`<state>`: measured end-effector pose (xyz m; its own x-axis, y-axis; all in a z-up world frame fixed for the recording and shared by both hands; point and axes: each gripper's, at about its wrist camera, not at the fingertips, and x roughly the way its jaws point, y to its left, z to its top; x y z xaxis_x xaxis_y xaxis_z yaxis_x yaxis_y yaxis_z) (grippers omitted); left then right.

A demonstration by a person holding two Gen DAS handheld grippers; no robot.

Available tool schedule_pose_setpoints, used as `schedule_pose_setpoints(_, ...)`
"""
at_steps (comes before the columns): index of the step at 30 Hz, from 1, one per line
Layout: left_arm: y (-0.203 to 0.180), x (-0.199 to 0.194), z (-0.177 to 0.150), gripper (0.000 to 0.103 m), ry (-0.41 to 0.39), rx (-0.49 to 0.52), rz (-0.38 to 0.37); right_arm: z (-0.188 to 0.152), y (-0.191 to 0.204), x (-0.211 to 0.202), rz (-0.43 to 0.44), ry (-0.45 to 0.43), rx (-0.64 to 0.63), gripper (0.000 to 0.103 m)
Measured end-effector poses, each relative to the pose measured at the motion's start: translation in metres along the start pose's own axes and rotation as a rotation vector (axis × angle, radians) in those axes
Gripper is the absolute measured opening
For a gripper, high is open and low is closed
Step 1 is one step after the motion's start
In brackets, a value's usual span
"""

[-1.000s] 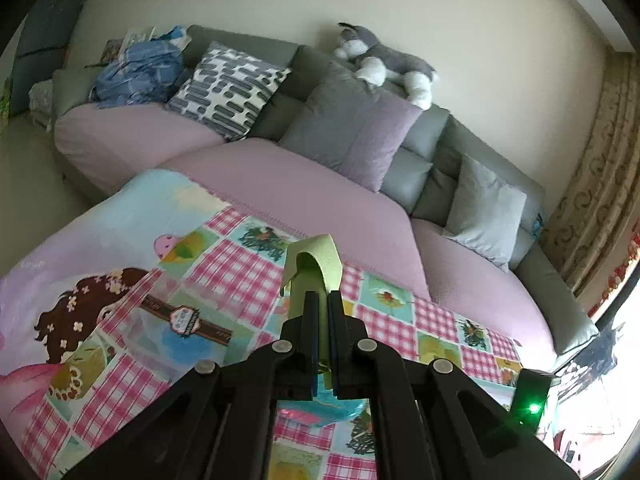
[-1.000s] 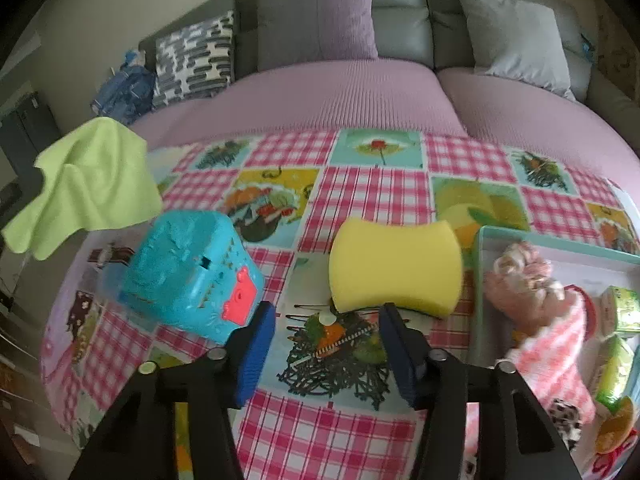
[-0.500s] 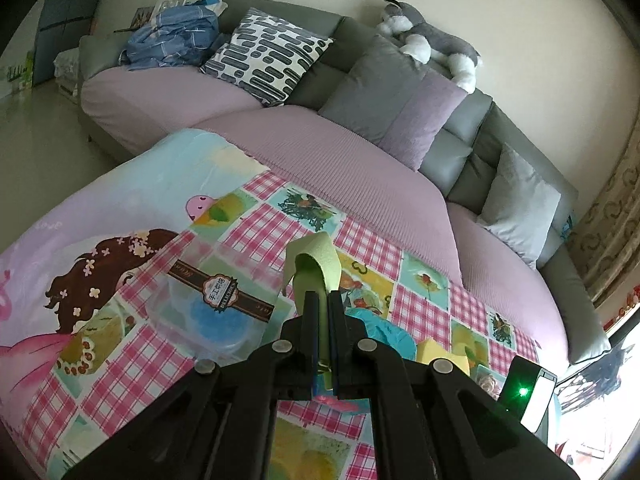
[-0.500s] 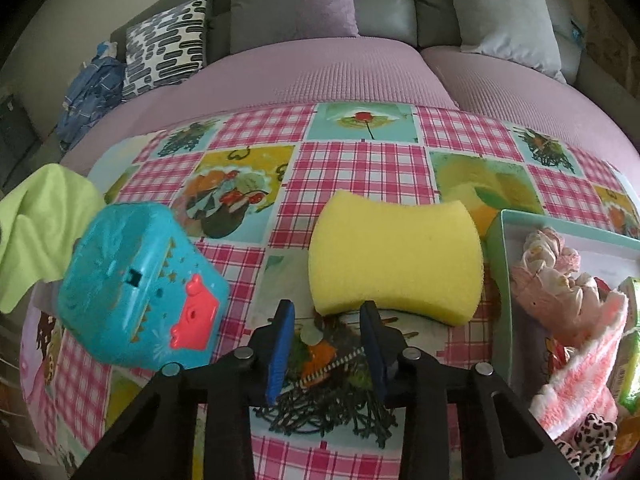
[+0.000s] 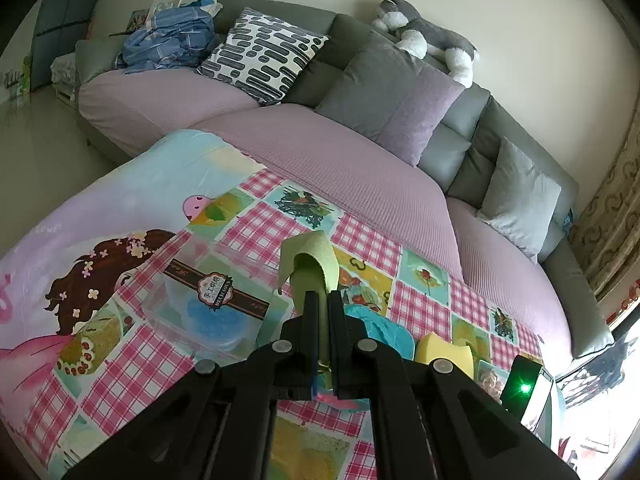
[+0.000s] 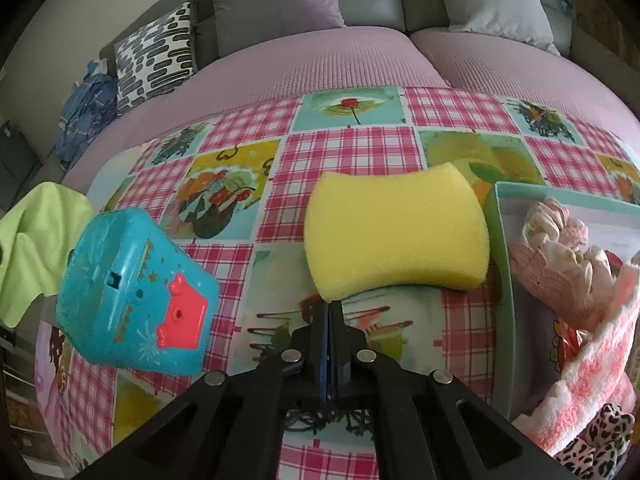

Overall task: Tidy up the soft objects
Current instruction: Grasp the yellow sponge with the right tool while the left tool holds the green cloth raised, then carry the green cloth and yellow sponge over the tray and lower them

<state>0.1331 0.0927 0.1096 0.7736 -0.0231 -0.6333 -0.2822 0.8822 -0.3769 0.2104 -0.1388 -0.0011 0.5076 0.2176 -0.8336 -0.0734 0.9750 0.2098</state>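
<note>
My left gripper (image 5: pixel 323 300) is shut on a lime-green cloth (image 5: pixel 310 264), held above the patterned tablecloth; the cloth also hangs at the left edge of the right wrist view (image 6: pixel 36 240). My right gripper (image 6: pixel 330 310) is shut with its tips against the near edge of a yellow sponge (image 6: pixel 396 236), which lies on the tablecloth; I cannot tell whether it pinches the sponge. The sponge also shows in the left wrist view (image 5: pixel 444 356). A teal tray (image 6: pixel 500 248) on the right holds pink fluffy cloths (image 6: pixel 560 256).
A turquoise plastic toy (image 6: pixel 132 292) lies on its side left of the sponge. A clear plastic lidded box (image 5: pixel 204 308) stands on the tablecloth (image 5: pixel 132 208). Behind is a purple-covered sofa (image 5: pixel 340 160) with cushions and a plush dog (image 5: pixel 428 36).
My right gripper has closed from wide open to shut and moved up to the sponge's near edge. My left gripper has carried the green cloth left, over toward the clear box.
</note>
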Motion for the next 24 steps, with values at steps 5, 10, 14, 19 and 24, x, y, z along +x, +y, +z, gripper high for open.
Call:
schedule_pose_setpoints(5,-0.002,-0.001,-0.001,0.004,0.002,0.009,-0.001,-0.003,-0.006,-0.007,0.006,-0.006,0.011,0.000)
schedule_pose_setpoints(10,-0.003,-0.002,-0.002,0.004,0.001,0.013,-0.002,-0.005,-0.011,-0.017,0.012,-0.018,0.015,0.000)
schedule_pose_setpoints(14,-0.003,-0.003,-0.001,0.004,-0.003,0.011,-0.004,-0.003,-0.006,-0.020,0.010,-0.035,-0.011,0.004)
schedule_pose_setpoints(19,-0.003,-0.001,-0.001,0.004,0.006,0.013,-0.004,0.002,0.004,-0.024,-0.020,-0.064,-0.058,0.004)
schedule_pose_setpoints(24,0.001,0.001,-0.001,0.004,0.011,0.001,-0.017,0.006,0.010,-0.029,-0.077,-0.097,-0.104,0.028)
